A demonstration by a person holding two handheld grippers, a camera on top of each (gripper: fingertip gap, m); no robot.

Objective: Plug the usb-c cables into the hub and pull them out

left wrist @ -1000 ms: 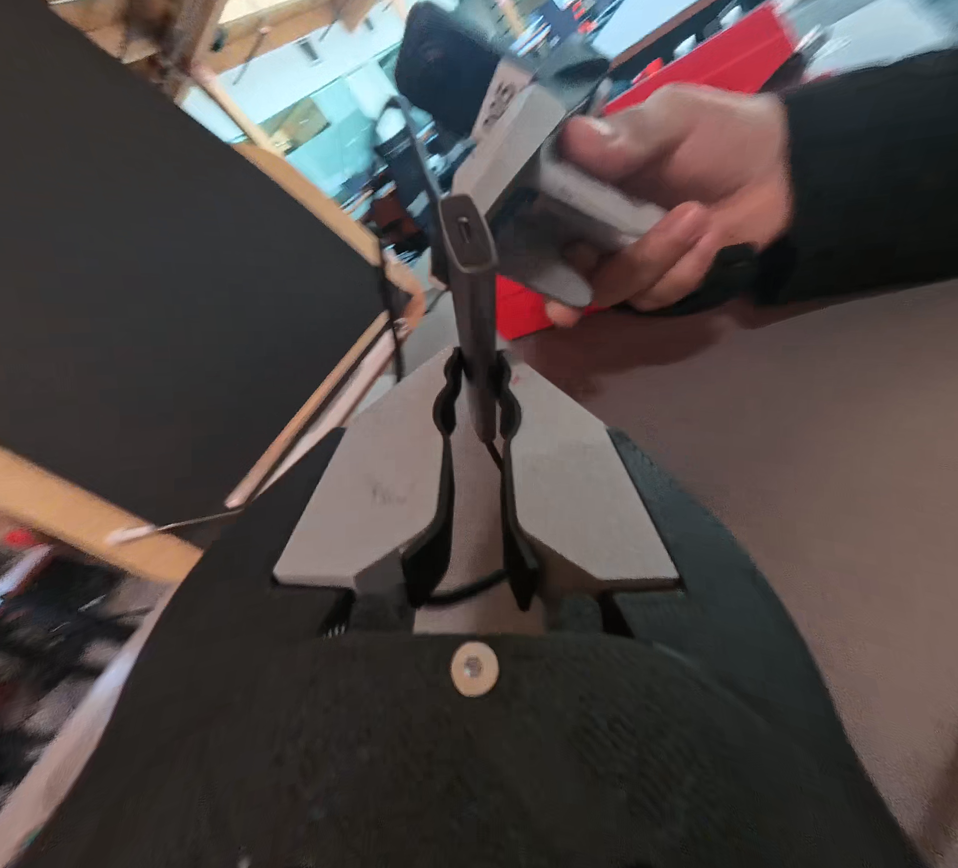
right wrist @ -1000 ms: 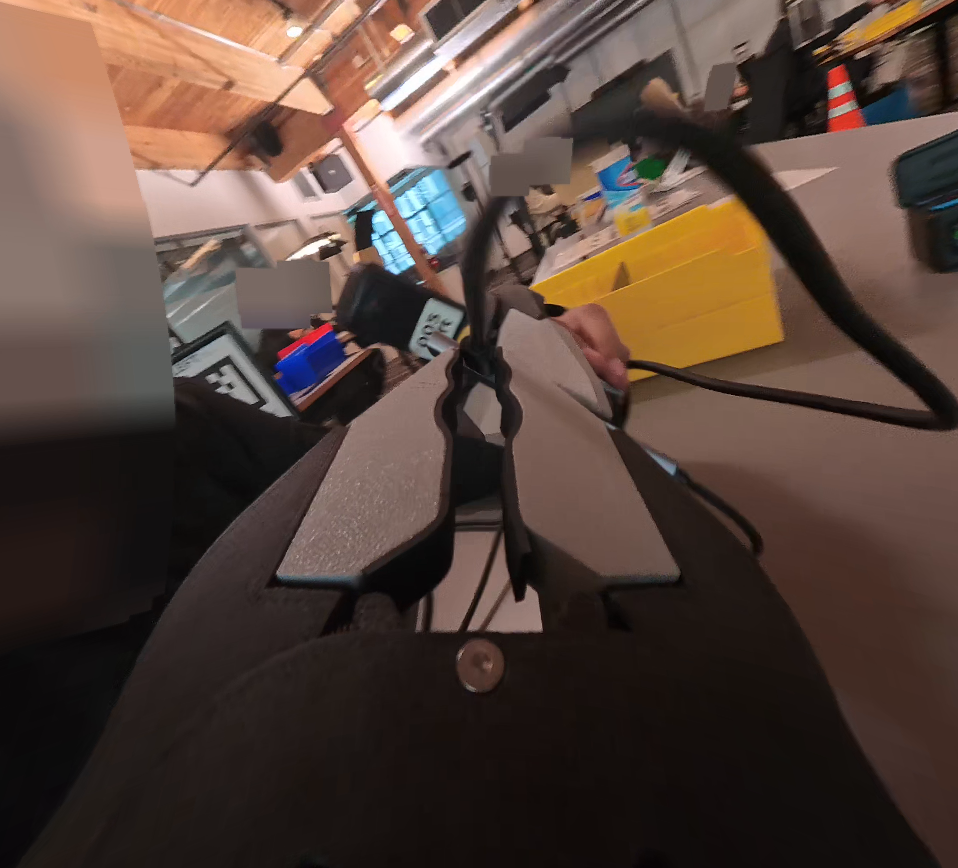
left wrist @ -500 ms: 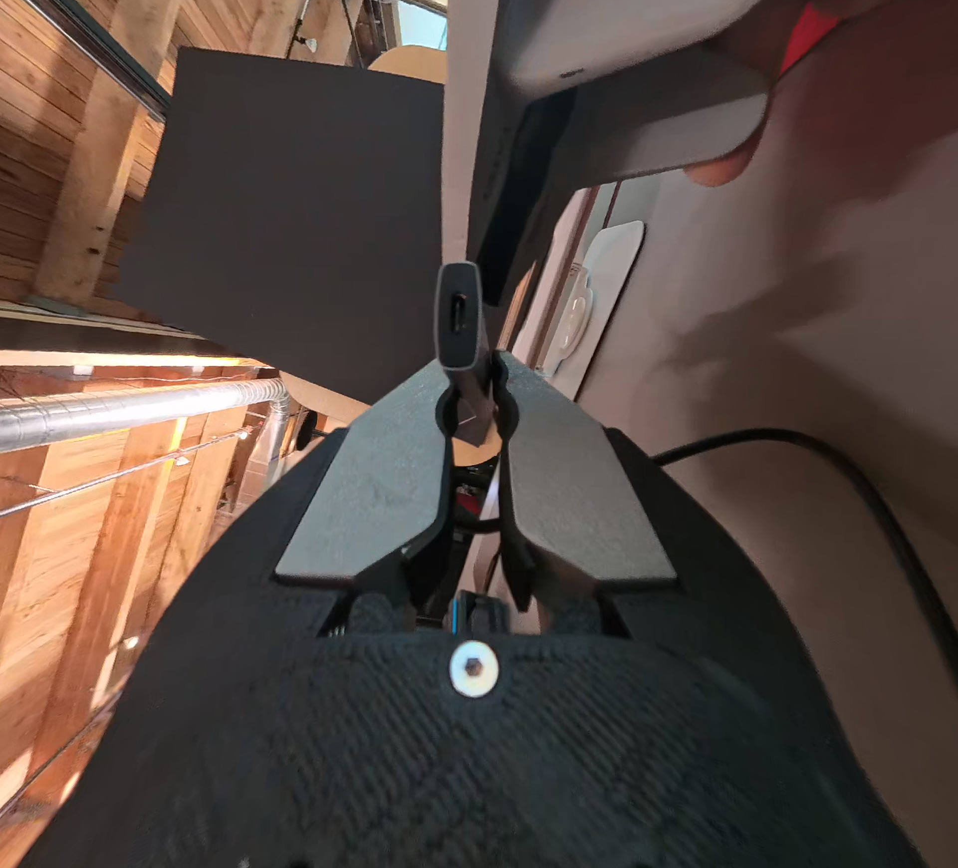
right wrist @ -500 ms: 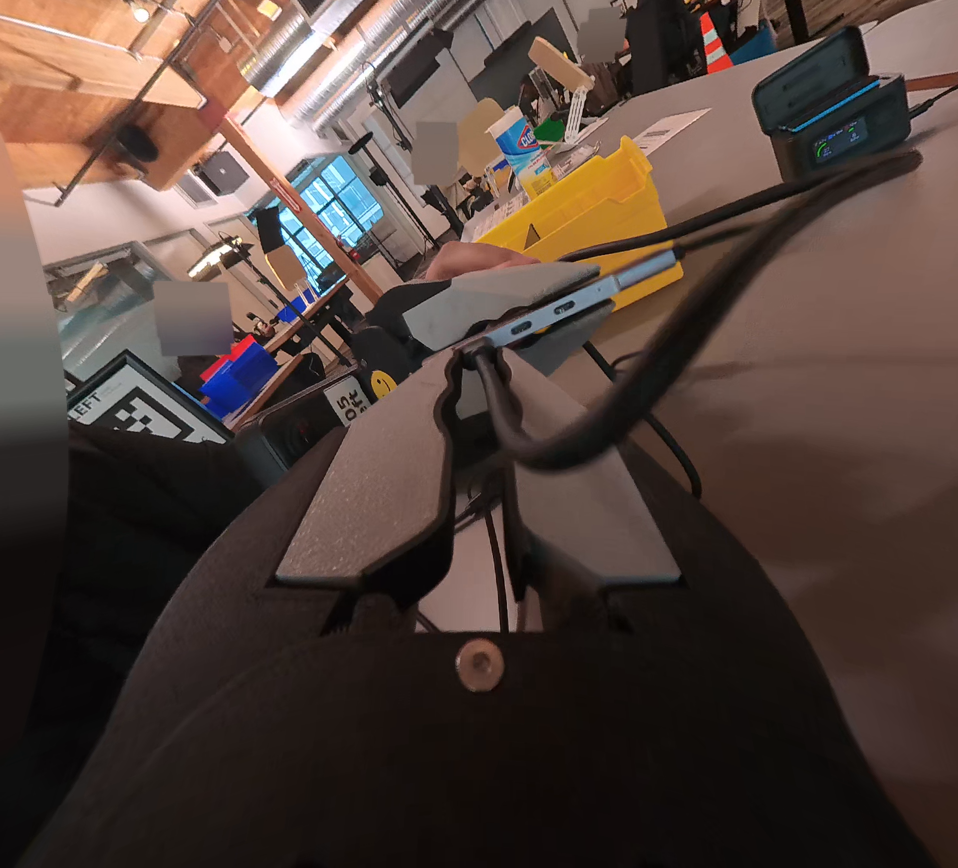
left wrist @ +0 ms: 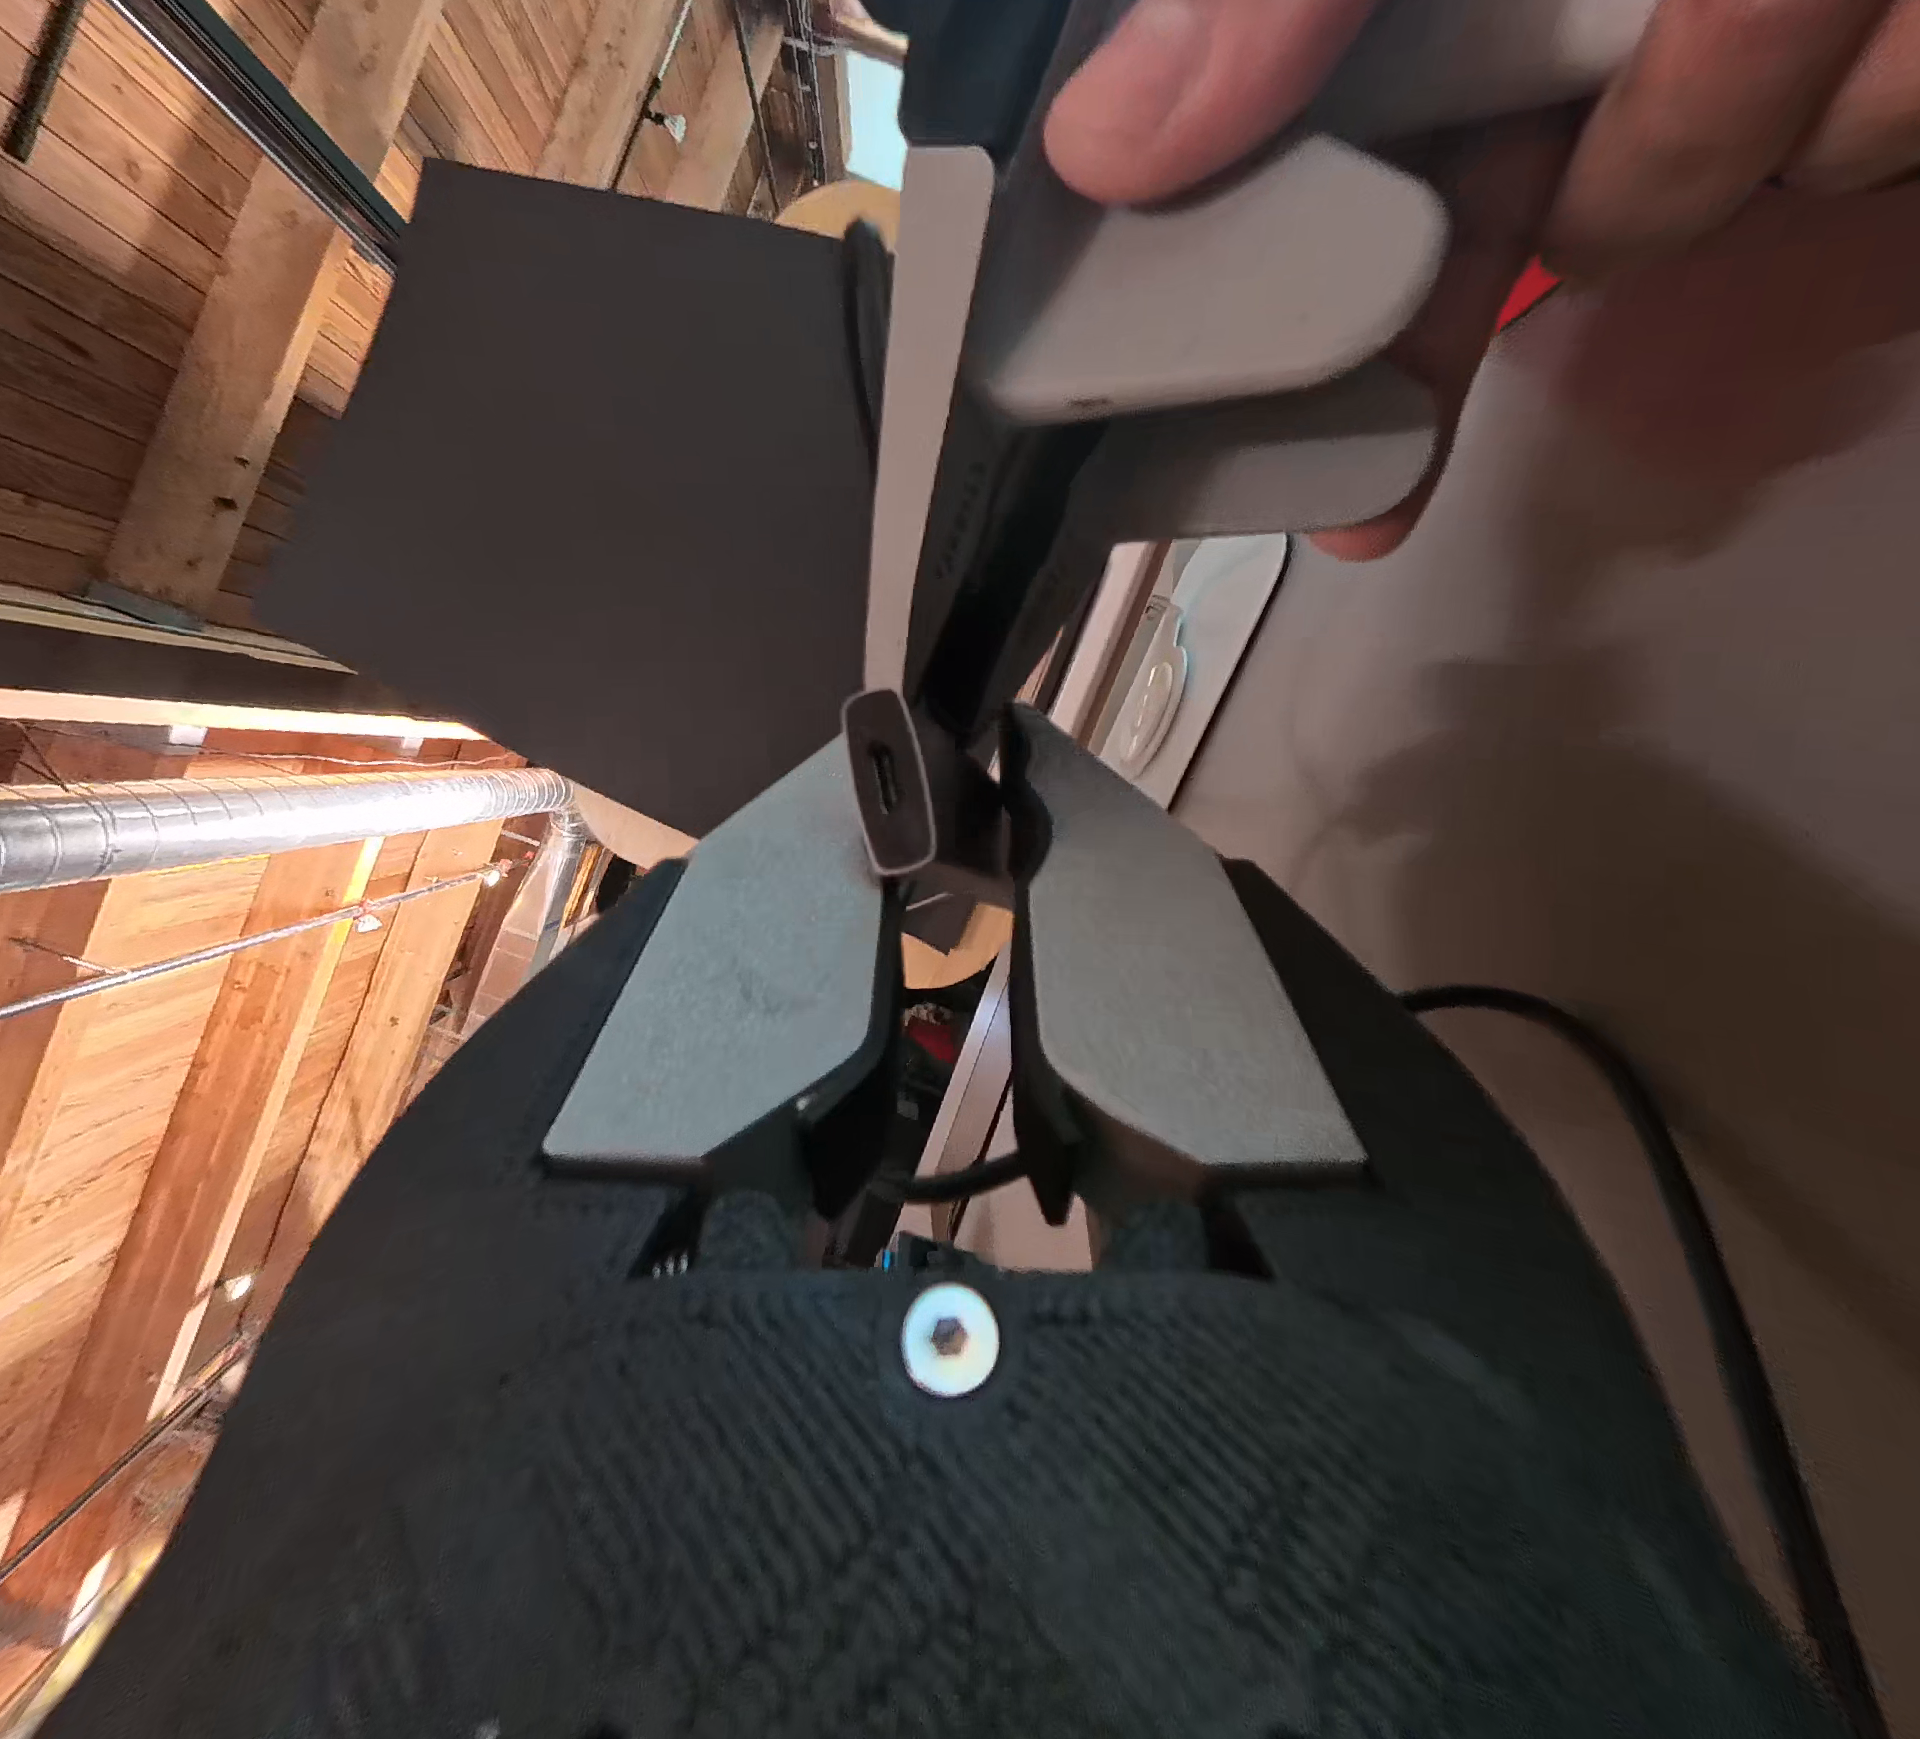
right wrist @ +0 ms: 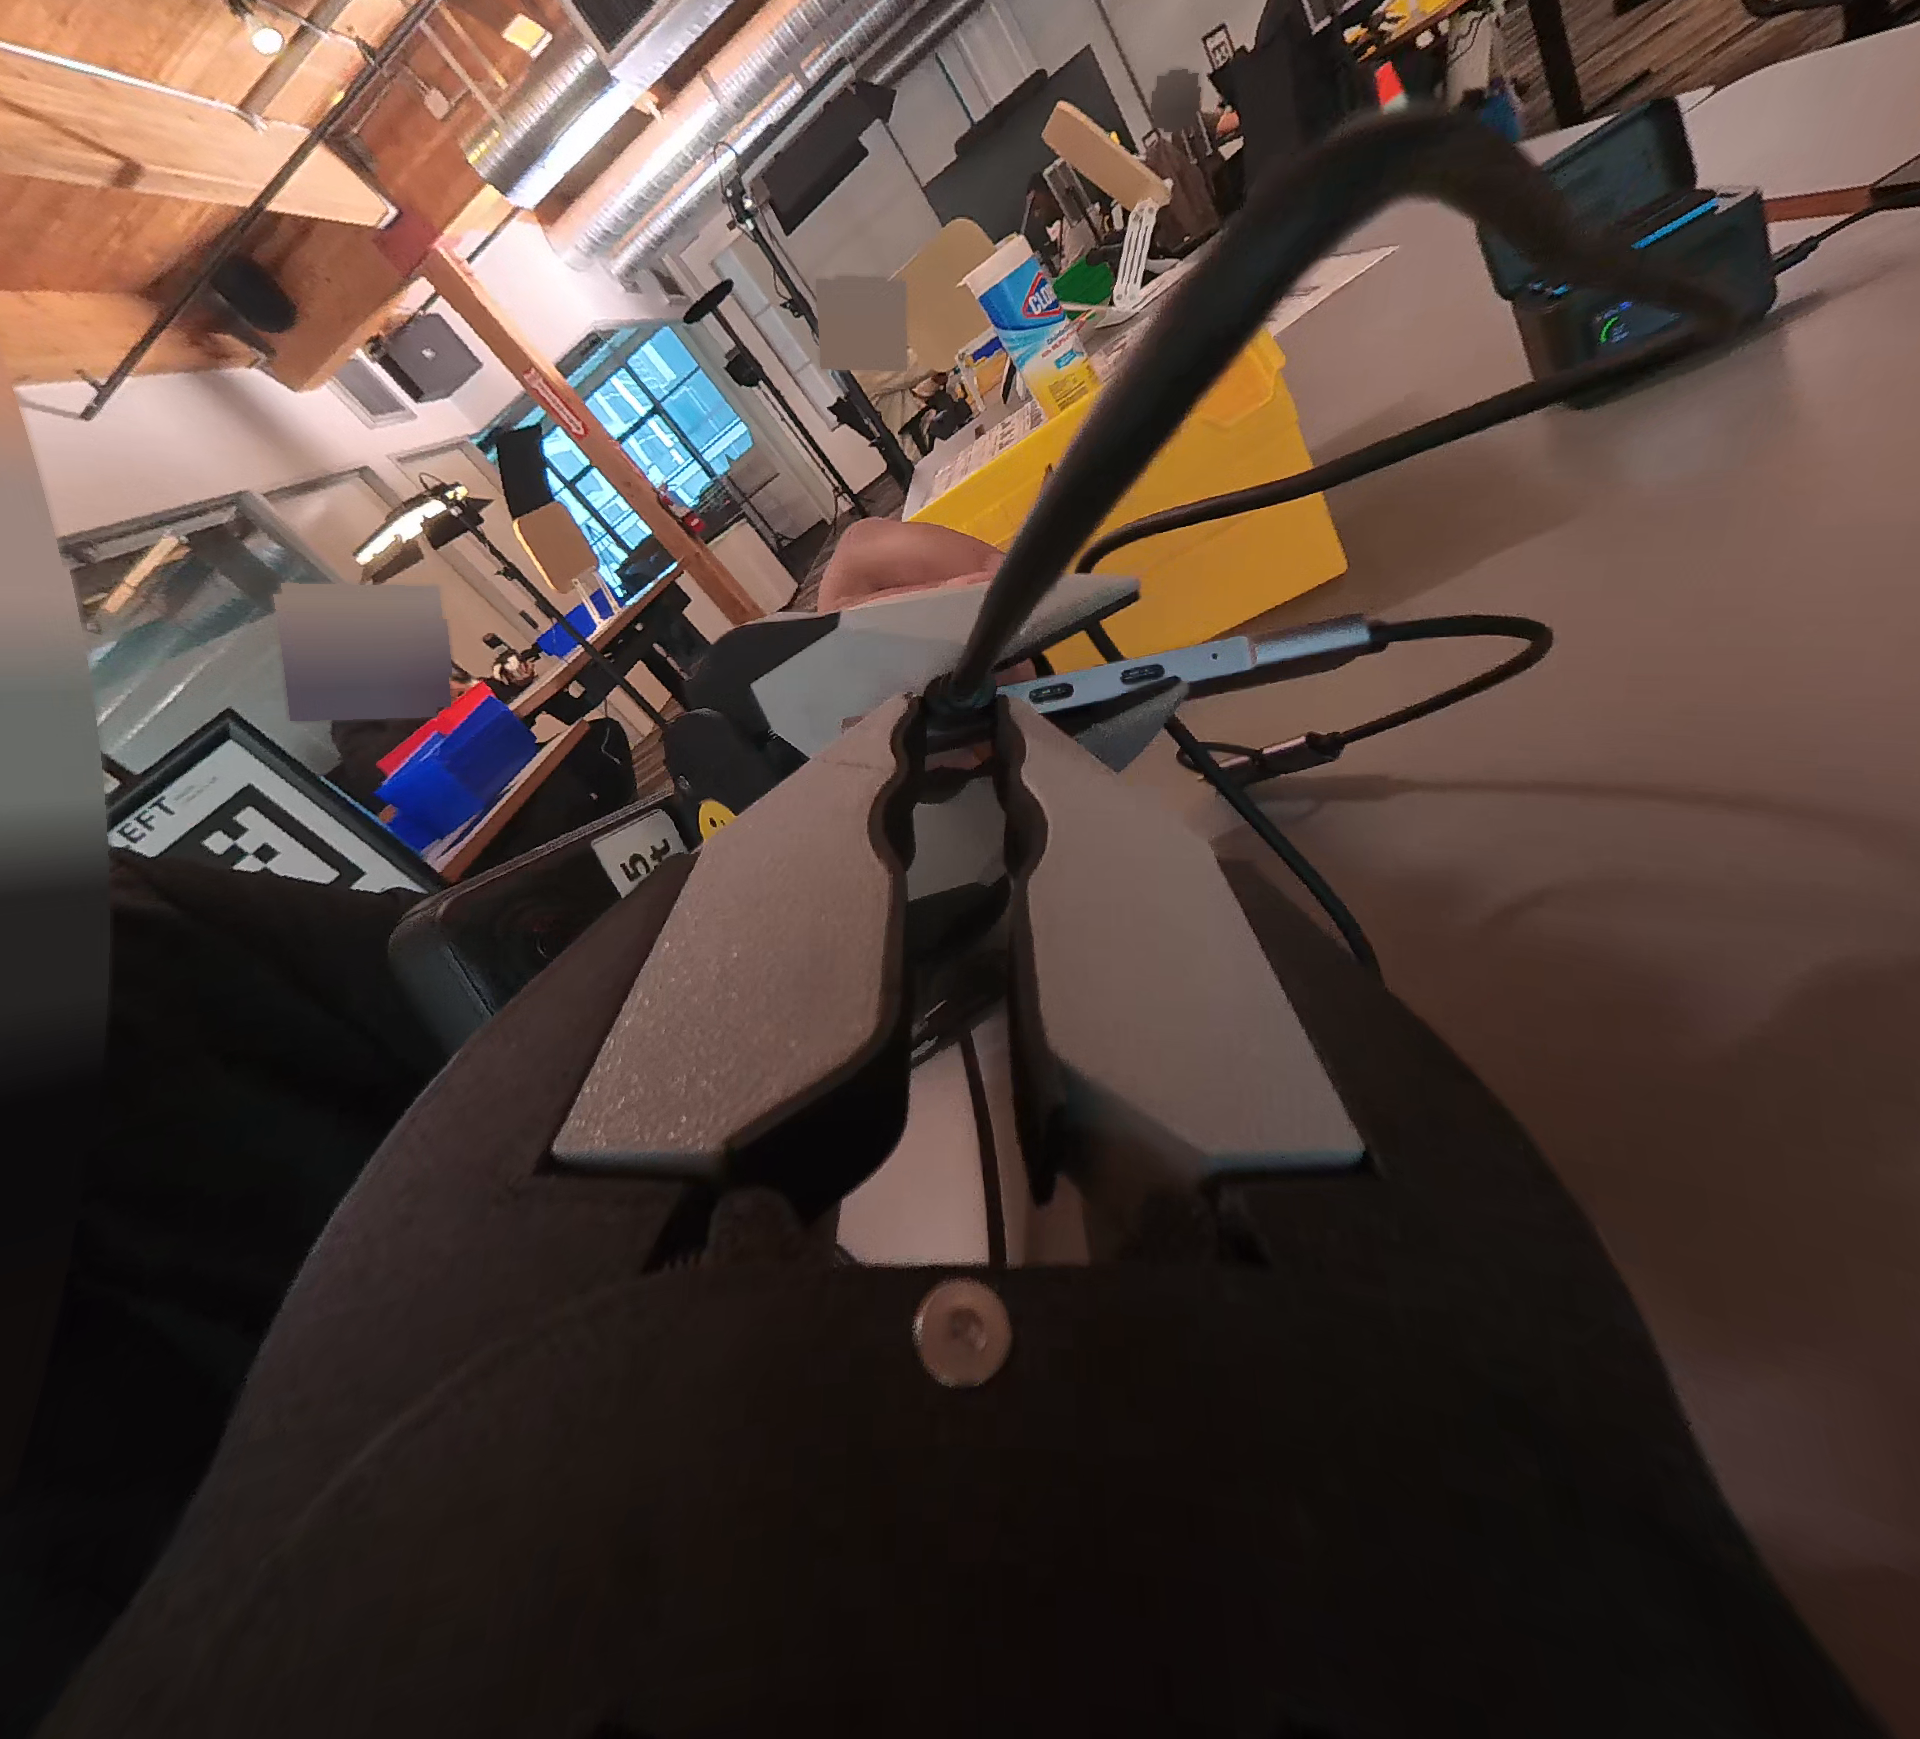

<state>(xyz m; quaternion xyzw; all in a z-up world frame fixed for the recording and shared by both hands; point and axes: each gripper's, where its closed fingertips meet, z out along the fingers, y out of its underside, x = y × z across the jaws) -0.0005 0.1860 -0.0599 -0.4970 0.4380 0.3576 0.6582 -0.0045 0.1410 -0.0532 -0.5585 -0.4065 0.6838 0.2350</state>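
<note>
Grey tabletop is seen under a timber ceiling, and every place below is given relative to the hub. That slim grey-blue hub is held level above the table by the left gripper, whose jaws are closed narrowly on its body (its end port faces the left wrist camera, at). Two empty ports are shown on the side of the hub in the right wrist view. At the hub's near end, the right gripper is clamped on the plug of a thick black cable, which arches up and away over the hub; whether the plug is fully seated cannot be told. From the hub's far end a thin black lead loops back down to the table. Behind the hub a yellow bin is seen, and farther right a dark case. Above the hub, in the left wrist view, a hand is wrapped around the right gripper's handle.
</note>
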